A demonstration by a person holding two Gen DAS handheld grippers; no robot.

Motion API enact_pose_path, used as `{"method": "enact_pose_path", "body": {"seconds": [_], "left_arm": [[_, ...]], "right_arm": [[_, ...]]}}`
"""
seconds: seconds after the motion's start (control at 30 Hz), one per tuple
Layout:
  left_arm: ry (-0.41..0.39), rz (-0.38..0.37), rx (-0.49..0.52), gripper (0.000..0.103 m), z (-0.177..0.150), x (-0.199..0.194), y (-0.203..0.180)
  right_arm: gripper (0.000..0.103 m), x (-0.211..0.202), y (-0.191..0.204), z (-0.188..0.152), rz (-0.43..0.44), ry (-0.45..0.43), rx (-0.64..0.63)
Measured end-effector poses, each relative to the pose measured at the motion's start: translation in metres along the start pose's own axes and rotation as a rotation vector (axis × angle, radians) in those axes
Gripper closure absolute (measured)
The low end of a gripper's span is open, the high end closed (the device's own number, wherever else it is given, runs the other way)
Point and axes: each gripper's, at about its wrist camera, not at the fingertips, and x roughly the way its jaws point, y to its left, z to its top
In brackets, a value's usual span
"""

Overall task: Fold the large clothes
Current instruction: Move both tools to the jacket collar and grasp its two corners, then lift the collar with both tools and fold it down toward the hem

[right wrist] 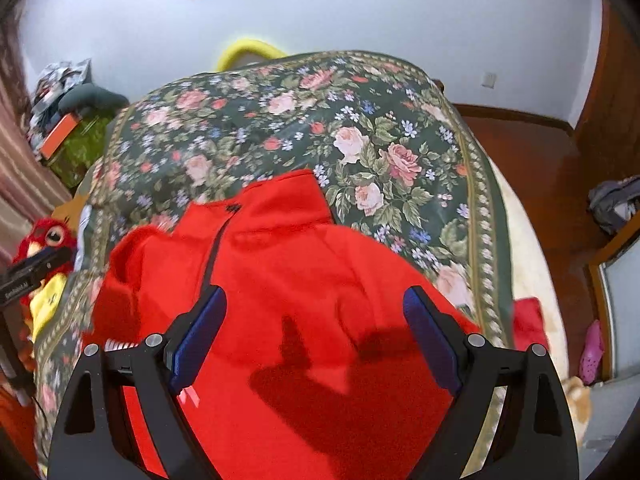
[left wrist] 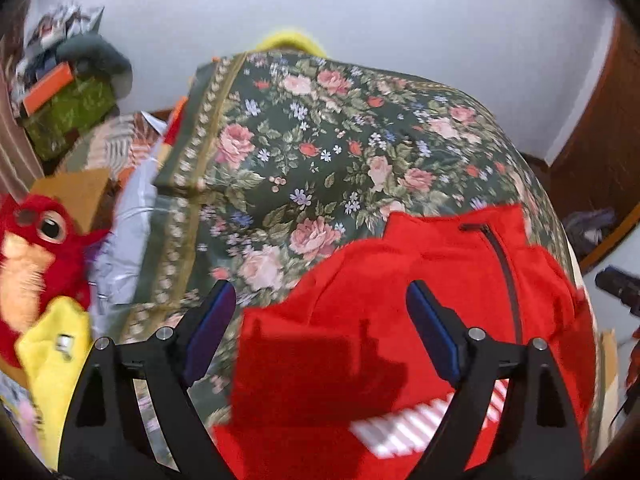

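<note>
Below both cameras, a bright red fleece jacket with a dark zip (left wrist: 400, 320) lay spread on a bed covered by a dark green bedspread printed with pink roses and small blue flowers (left wrist: 320, 152). The jacket's collar end pointed toward the far wall, and a band of red-and-white striped lining (left wrist: 420, 428) showed at its near edge in the left wrist view. The left gripper (left wrist: 320, 320) hung above the garment with its blue-padded fingers (left wrist: 212, 328) spread wide and nothing between them; one finger stood over the bedspread beside the jacket's edge, the other over the red cloth. The right gripper (right wrist: 316, 328) was likewise above the jacket, its blue-padded fingers (right wrist: 430, 340) spread wide and pinching nothing, with shadows falling on the fabric beneath. Neither pair touched the cloth. At the bed's left side sat a red plush bird with big eyes and an orange beak (left wrist: 36, 256), with a yellow cloth (left wrist: 56, 344) just below it. Farther back on that side was a blurred pile of boxes and bags (left wrist: 64, 92). A reddish-brown wooden floor (right wrist: 540, 168) showed to the right of the bed, with a pink shoe (right wrist: 592, 354) on it.
</note>
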Motion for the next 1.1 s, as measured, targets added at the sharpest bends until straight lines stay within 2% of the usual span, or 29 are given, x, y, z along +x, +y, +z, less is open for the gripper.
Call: {"method": "enact_pose_path", "body": {"seconds": [0.13,0.27,0.43,0.53,0.57,0.63,0.67,0.7,0.73,0.77,0.8,0.83,0.87,0.9,0.97,1.1], "left_arm": [[0.042,-0.089,-0.121,0.016,0.012,0.044,0.012],[0.095,-0.154,-0.188,0.016,0.017,0.081,0.012],[0.163,-0.219,-0.196,0.016,0.019,0.118,0.002],[0.203,-0.255,-0.208,0.016,0.012,0.134,-0.008],[0.212,-0.263,-0.199,0.016,0.009,0.137,-0.013],[0.194,-0.223,-0.125,0.017,0.004,0.136,-0.028],[0.175,-0.198,-0.082,0.02,0.002,0.133,-0.035],[0.161,-0.193,-0.053,0.033,0.002,0.129,-0.041],[0.157,-0.202,-0.045,0.047,0.002,0.125,-0.044],[0.158,-0.205,-0.039,0.053,0.003,0.121,-0.047],[0.16,-0.198,-0.023,0.069,0.003,0.116,-0.05],[0.165,-0.191,-0.001,0.084,0.004,0.112,-0.054],[0.171,-0.181,0.027,0.089,0.004,0.107,-0.058],[0.174,-0.177,0.053,0.099,0.004,0.099,-0.061],[0.166,-0.162,0.084,0.101,0.002,0.082,-0.062],[0.101,-0.165,0.116,0.101,-0.003,0.029,-0.061]], "right_arm": [[0.015,0.032,-0.014,0.016,0.027,0.019,0.075],[0.015,0.068,-0.03,0.03,0.04,0.08,0.139],[0.015,0.104,-0.041,0.03,0.112,0.171,0.203],[0.013,0.11,-0.039,0.024,0.137,0.153,0.197],[0.016,0.109,-0.037,0.024,0.144,0.146,0.189],[0.027,0.109,-0.033,0.023,0.169,0.137,0.177],[0.041,0.104,-0.029,0.02,0.182,0.127,0.164],[0.054,0.101,-0.027,0.02,0.196,0.119,0.156],[0.06,0.098,-0.024,0.02,0.202,0.115,0.15],[0.073,0.094,-0.021,0.02,0.203,0.112,0.144],[0.092,0.092,-0.019,0.02,0.199,0.113,0.141],[0.096,0.087,-0.018,0.02,0.193,0.115,0.137],[0.097,0.084,-0.017,0.019,0.207,0.12,0.135],[0.097,0.077,-0.015,0.018,0.233,0.122,0.13],[0.097,0.06,-0.009,0.017,0.236,0.091,0.1],[0.097,0.017,0.003,0.01,0.25,0.041,0.057]]}}
